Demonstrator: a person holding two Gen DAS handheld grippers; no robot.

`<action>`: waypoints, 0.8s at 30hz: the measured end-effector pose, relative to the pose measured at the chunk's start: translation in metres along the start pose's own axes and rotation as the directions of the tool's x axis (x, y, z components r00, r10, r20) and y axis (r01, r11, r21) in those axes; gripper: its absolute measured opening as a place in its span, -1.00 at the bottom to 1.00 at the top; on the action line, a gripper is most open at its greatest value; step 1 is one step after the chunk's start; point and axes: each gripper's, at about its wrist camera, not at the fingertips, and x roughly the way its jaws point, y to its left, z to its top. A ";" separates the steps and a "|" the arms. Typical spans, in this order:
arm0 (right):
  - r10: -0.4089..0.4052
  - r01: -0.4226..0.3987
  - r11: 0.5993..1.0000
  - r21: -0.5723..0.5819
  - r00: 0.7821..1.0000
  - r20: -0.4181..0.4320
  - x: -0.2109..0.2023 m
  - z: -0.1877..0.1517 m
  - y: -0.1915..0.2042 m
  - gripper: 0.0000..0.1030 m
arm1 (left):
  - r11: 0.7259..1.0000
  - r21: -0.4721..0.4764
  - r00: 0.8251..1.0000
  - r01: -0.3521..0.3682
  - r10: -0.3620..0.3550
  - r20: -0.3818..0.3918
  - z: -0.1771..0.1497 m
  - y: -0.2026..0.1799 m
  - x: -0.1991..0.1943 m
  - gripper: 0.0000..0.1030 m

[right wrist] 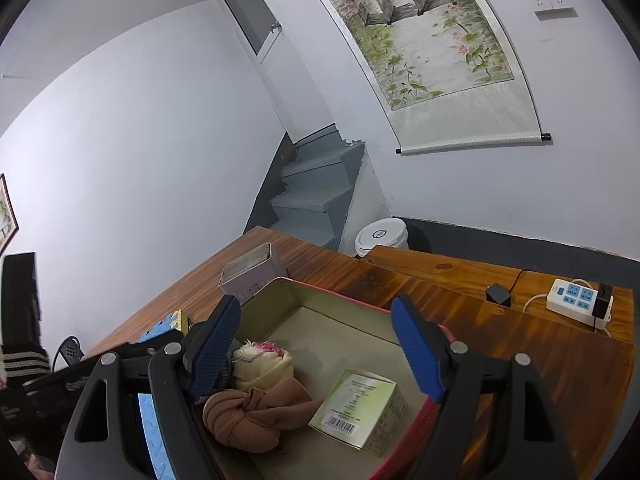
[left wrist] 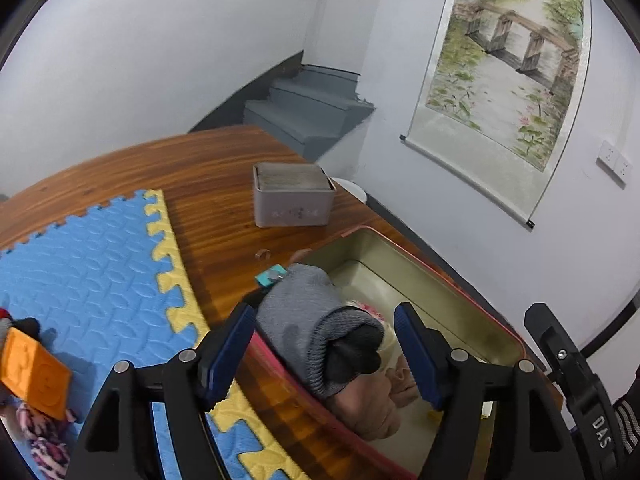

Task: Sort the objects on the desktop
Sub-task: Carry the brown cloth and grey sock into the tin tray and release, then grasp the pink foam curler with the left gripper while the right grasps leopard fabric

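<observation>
The grey rolled sock [left wrist: 316, 332] lies across the near rim of the red tin [left wrist: 472, 280], half inside it, between the wide-spread fingers of the left claw [left wrist: 326, 354]; neither pad touches it, so it reads as released or not yet gripped. Inside the tin lie a brown sock bundle [right wrist: 252, 416], a cream sock roll [right wrist: 262, 364] and a green-and-white carton [right wrist: 360, 410]. The right claw [right wrist: 316, 346] hangs over the tin, jaws wide, holding nothing.

Sorting appears partly done: several items are in the tin. Left of the tin, on the foam mat [left wrist: 92, 272], an orange block [left wrist: 34, 372] and a pink patterned sock [left wrist: 44, 440] remain. Beyond the tin on the desk [left wrist: 216, 168] stands a grey box [left wrist: 294, 200].
</observation>
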 end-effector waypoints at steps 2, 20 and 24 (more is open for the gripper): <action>-0.001 0.001 1.000 -0.003 1.000 -0.001 0.001 0.000 0.001 0.57 | 1.000 0.011 1.000 -0.018 0.017 0.015 -0.002 0.002 -0.010 0.43; 0.055 -0.062 0.994 -0.086 0.996 -0.076 -0.002 -0.012 0.047 0.57 | 0.971 -0.138 0.979 -0.195 0.201 0.033 -0.045 0.115 -0.093 0.64; 0.136 -0.162 0.977 -0.140 0.975 -0.173 0.001 -0.028 0.087 0.57 | 0.950 -0.202 0.969 -0.237 0.246 0.019 -0.062 0.159 -0.113 0.64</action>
